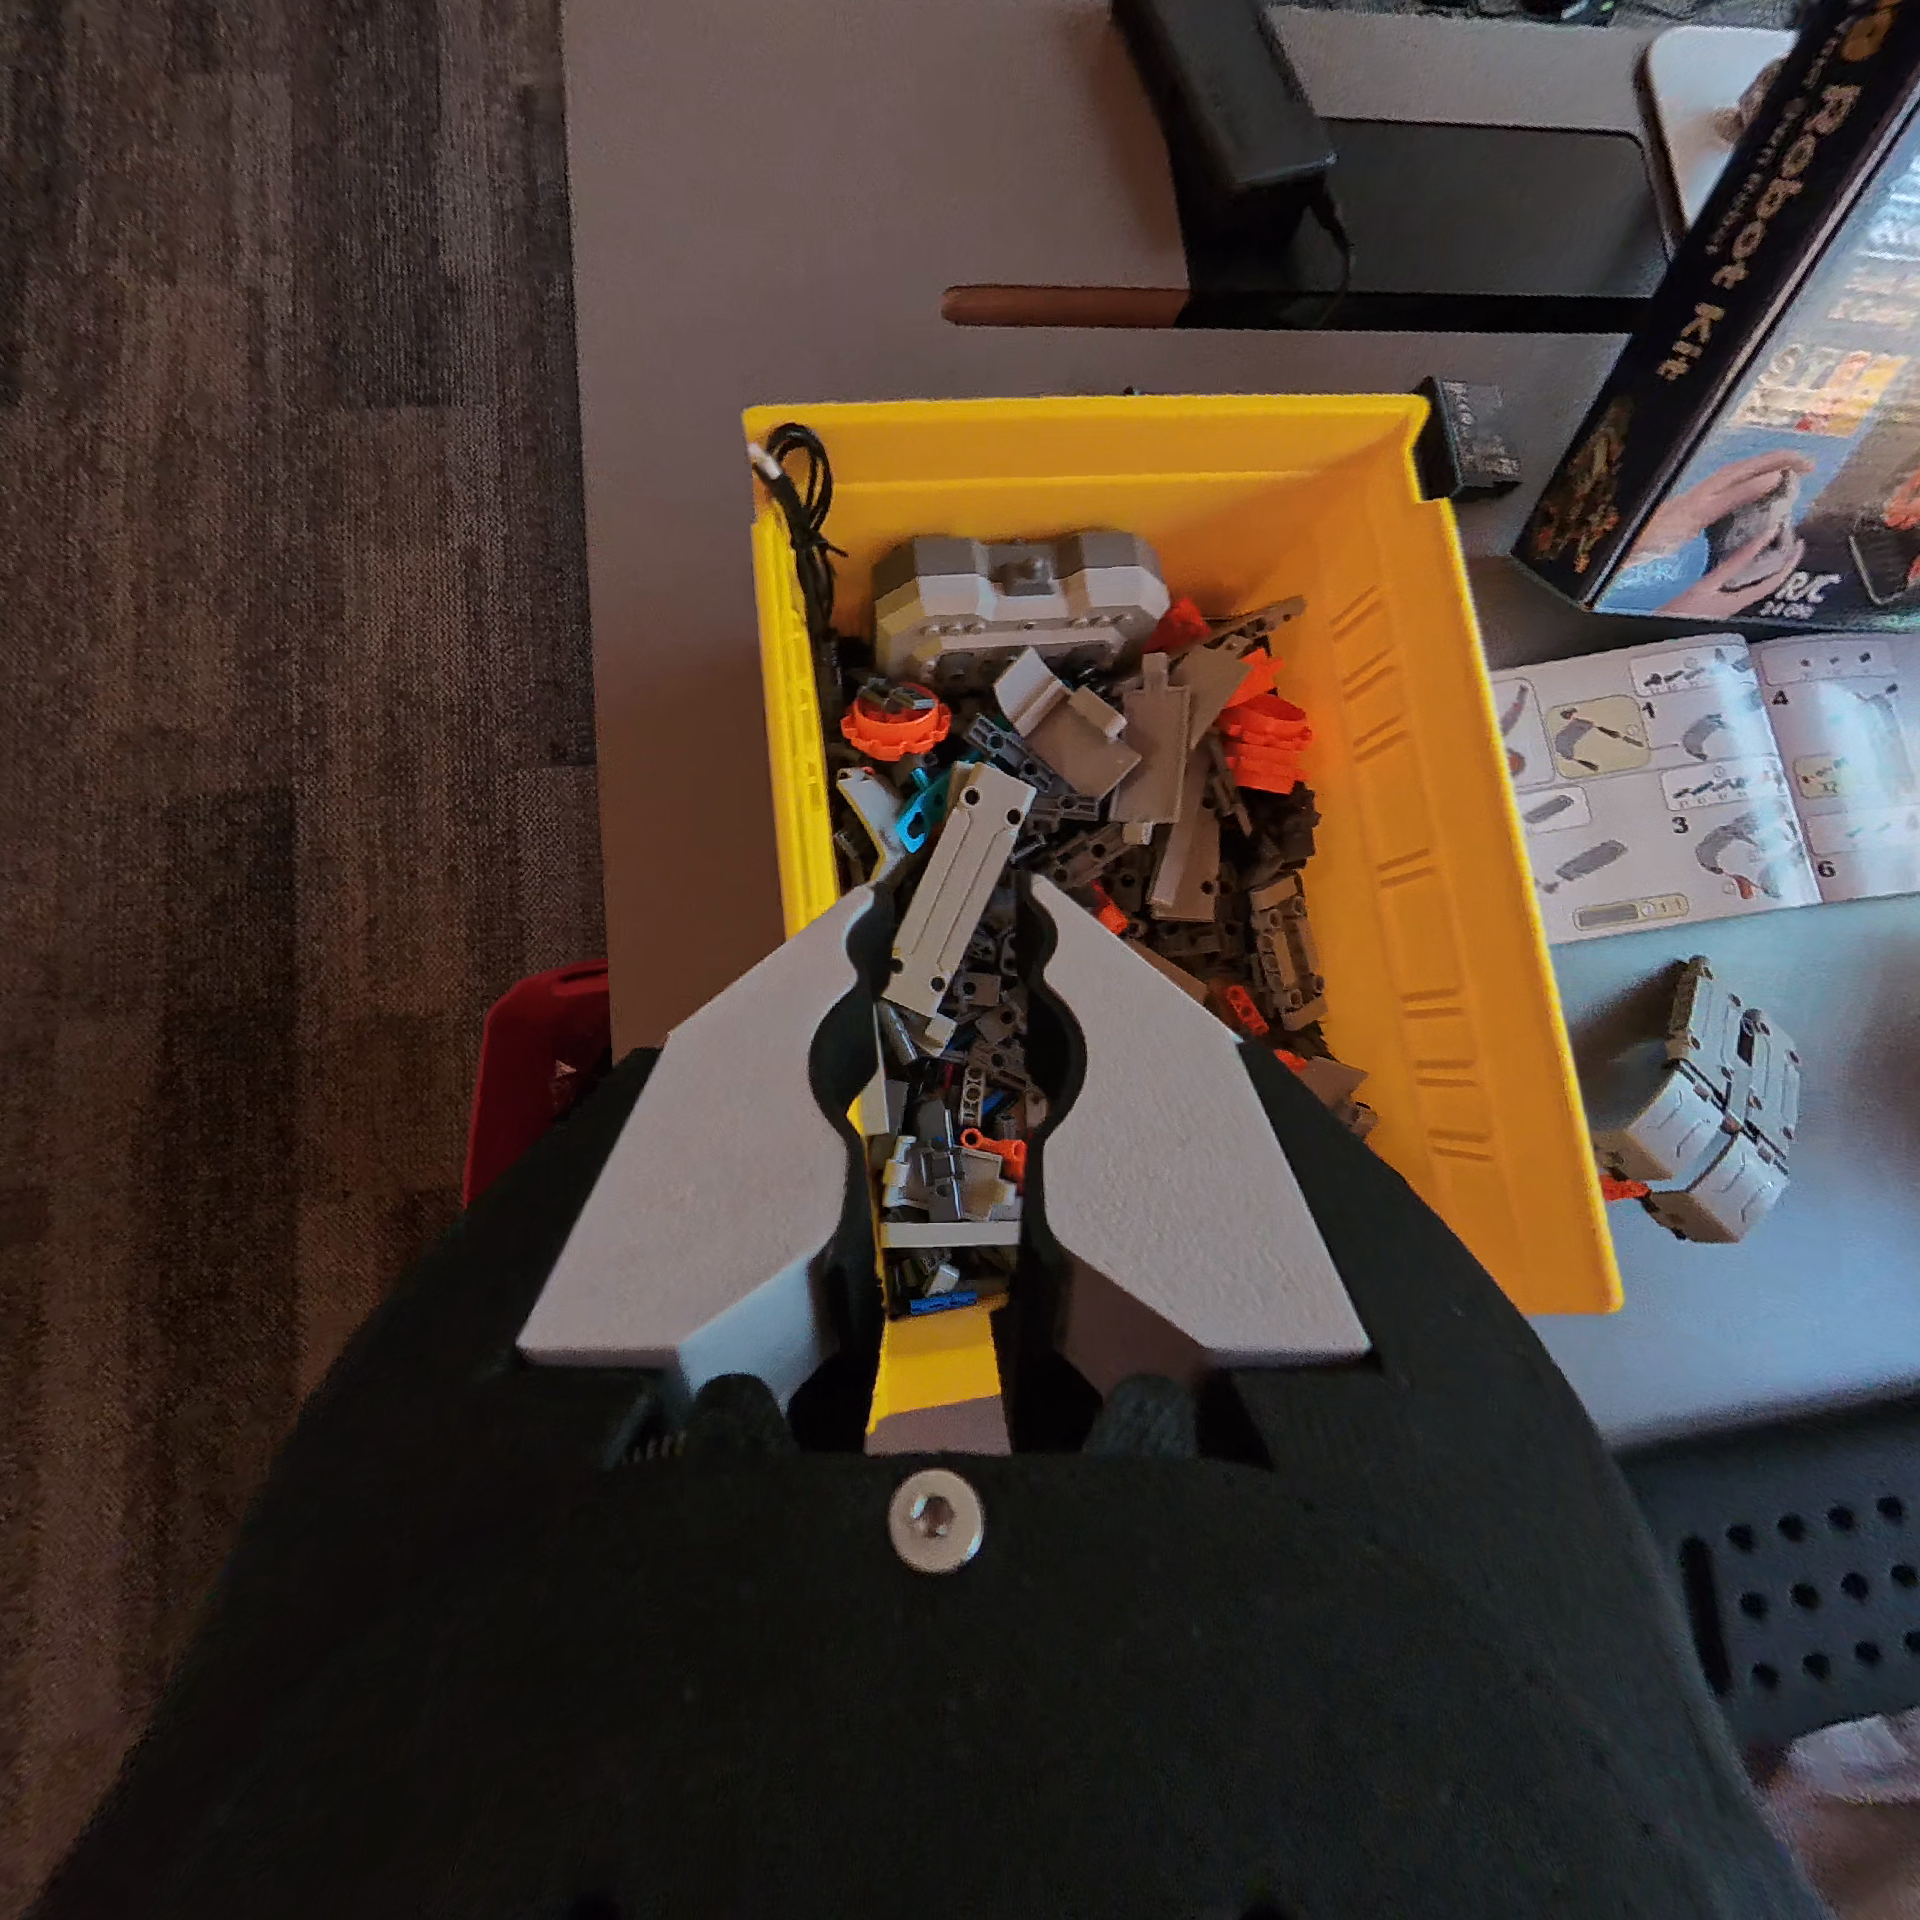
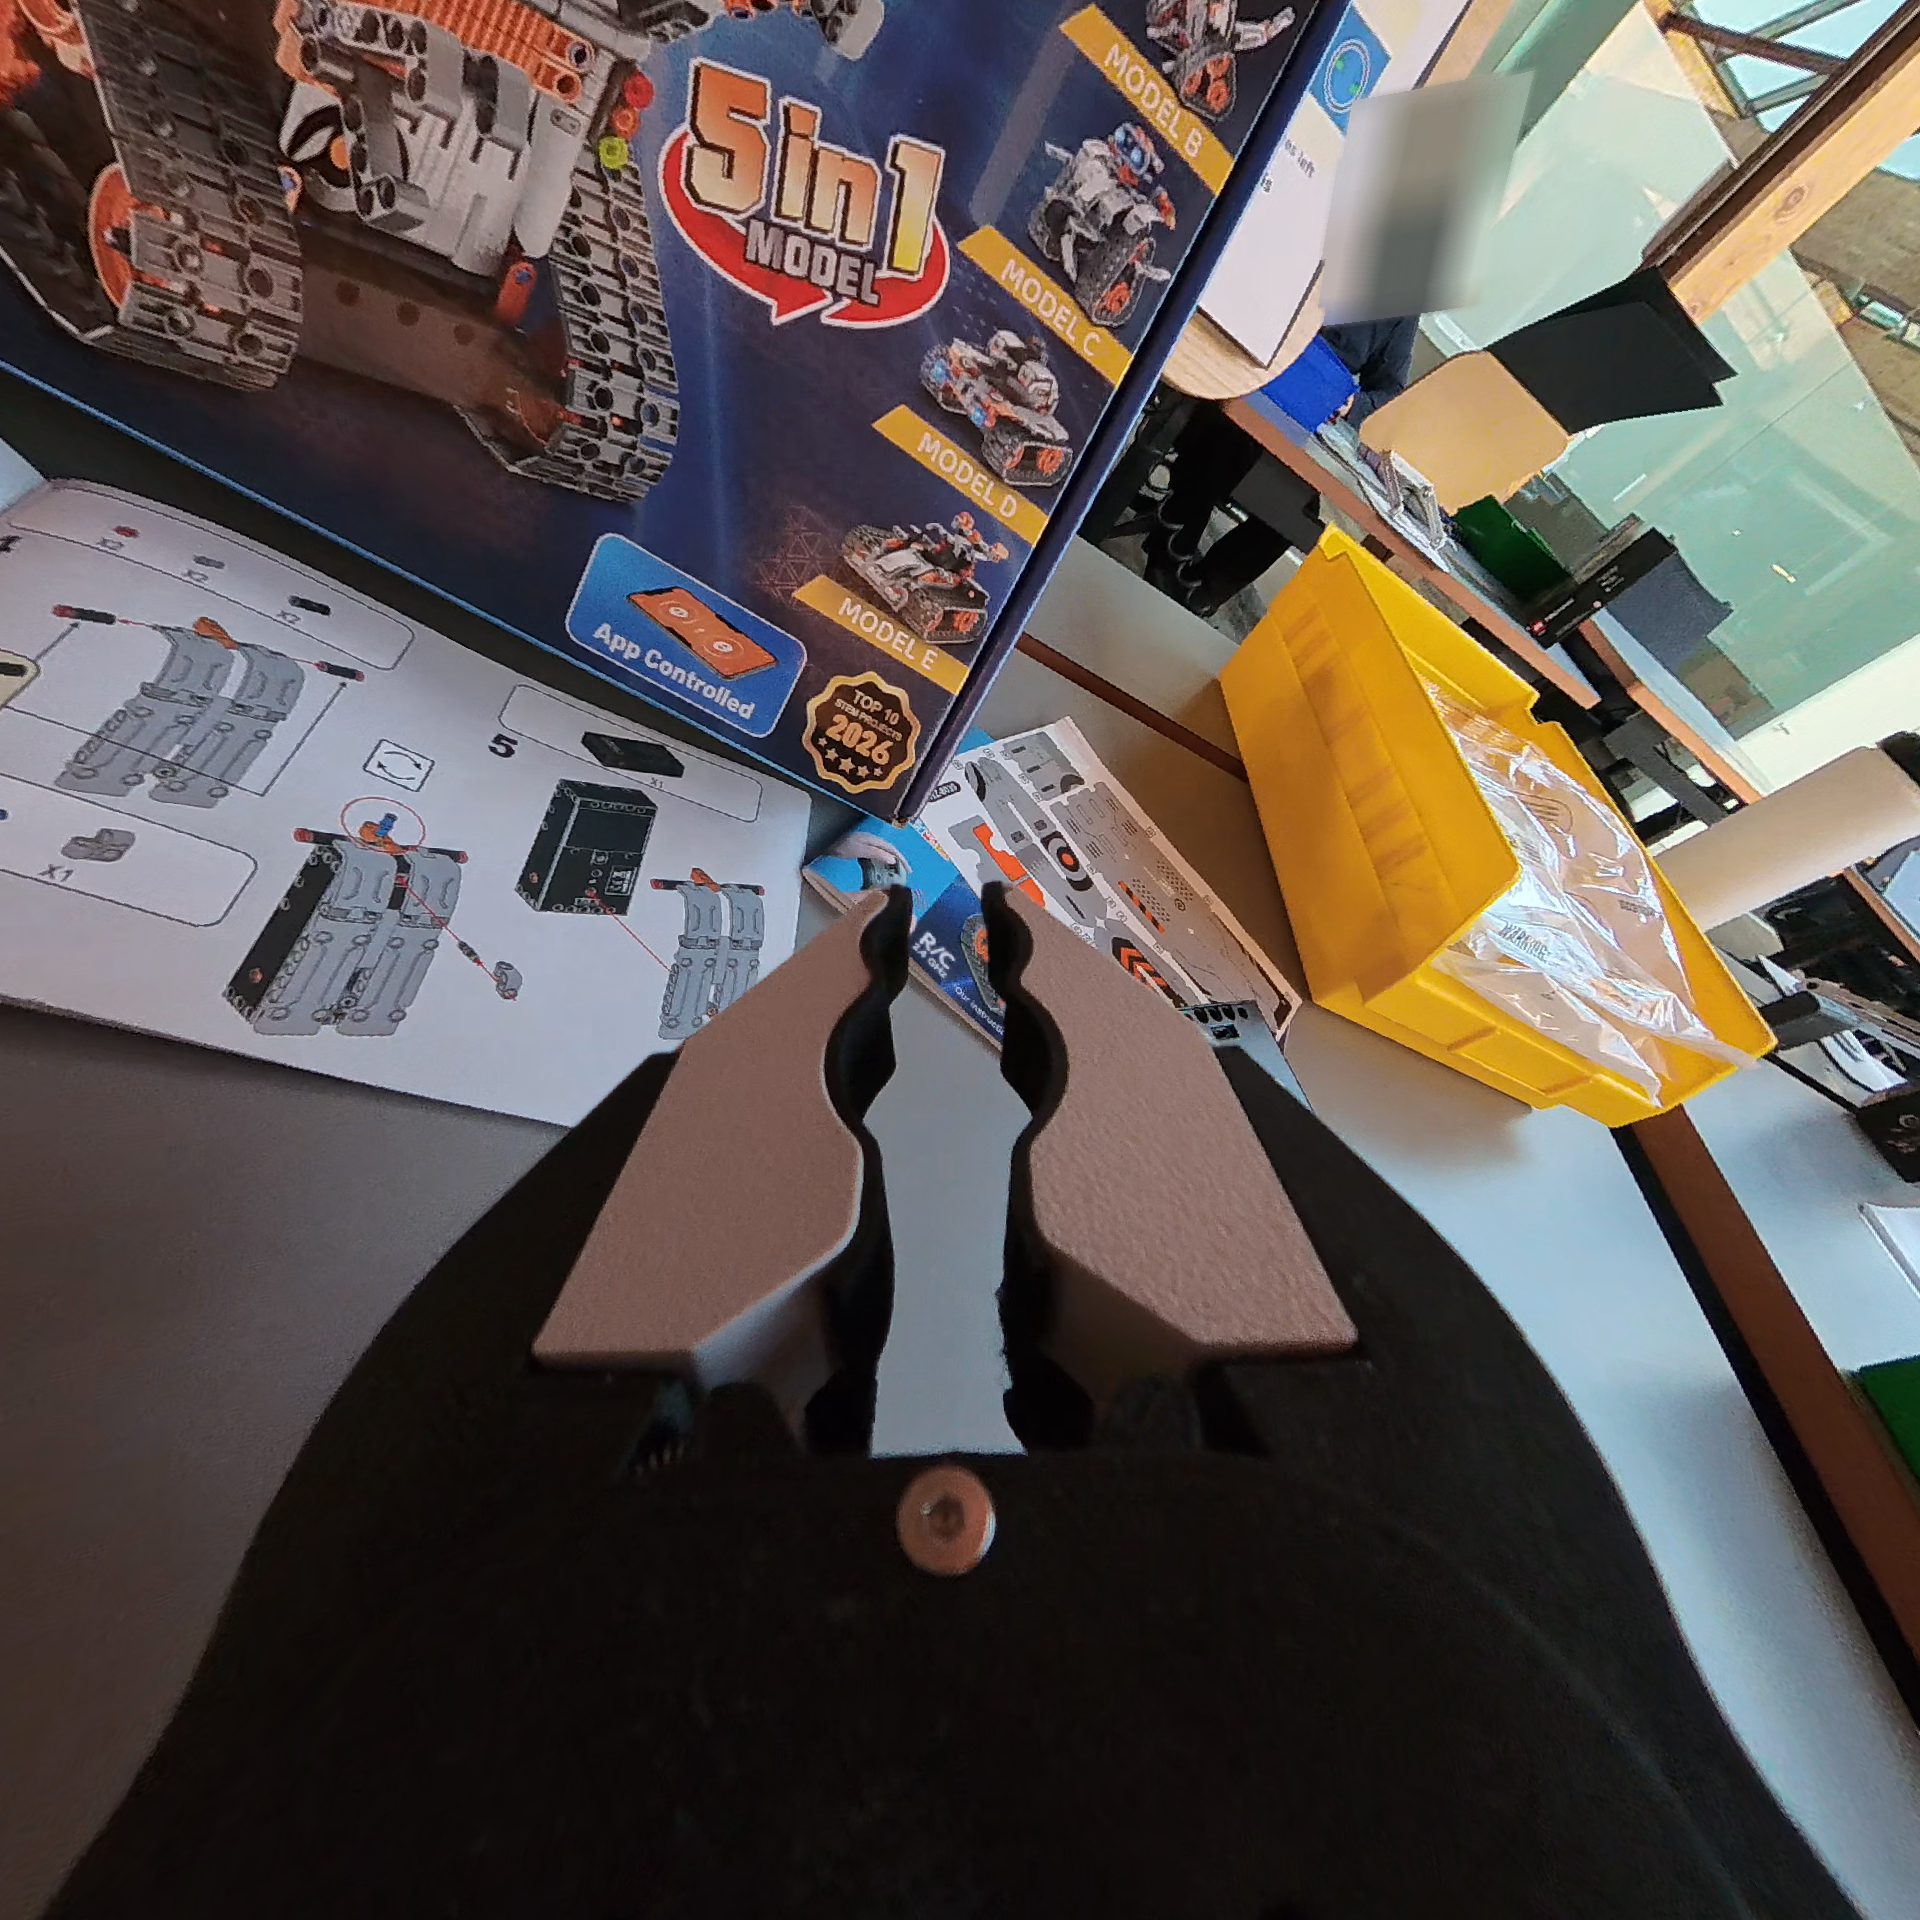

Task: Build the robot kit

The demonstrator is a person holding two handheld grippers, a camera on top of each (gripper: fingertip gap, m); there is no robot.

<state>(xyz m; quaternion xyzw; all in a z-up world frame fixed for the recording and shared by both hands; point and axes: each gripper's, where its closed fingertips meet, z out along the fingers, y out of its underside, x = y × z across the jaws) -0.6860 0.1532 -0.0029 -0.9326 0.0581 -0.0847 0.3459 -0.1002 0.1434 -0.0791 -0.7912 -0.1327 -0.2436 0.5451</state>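
**Two claws, both empty, over a bench of kit parts**

One yellow bin (image 1: 1455,790) holds the loose building pieces (image 1: 1091,831): grey beams, orange gears, a large grey motor block (image 1: 1013,597) at its far end and a black cable (image 1: 805,488) draped over its left wall. Heaped in one container, the small parts stay together and within reach from above. The left claw (image 1: 951,904) hangs over the near half of this pile, parted moderately with nothing gripped; a long pale grey panel (image 1: 956,883) lies in line with the gap, though whether the tips touch it cannot be told.

Beside the bin, a partly built grey assembly (image 1: 1704,1112) sits on the bench (image 1: 727,260), with the open instruction booklet (image 1: 1662,779) just beyond it, spread flat so its pages face up.

The right claw (image 2: 943,899) hovers low over the bench, narrowly parted and holding nothing, nearest a small blue leaflet (image 2: 945,956) and a sticker sheet (image 2: 1101,852). The kit box (image 2: 727,364) stands upright behind the booklet. A second yellow bin (image 2: 1351,831), farther right, holds clear plastic bags (image 2: 1558,883)
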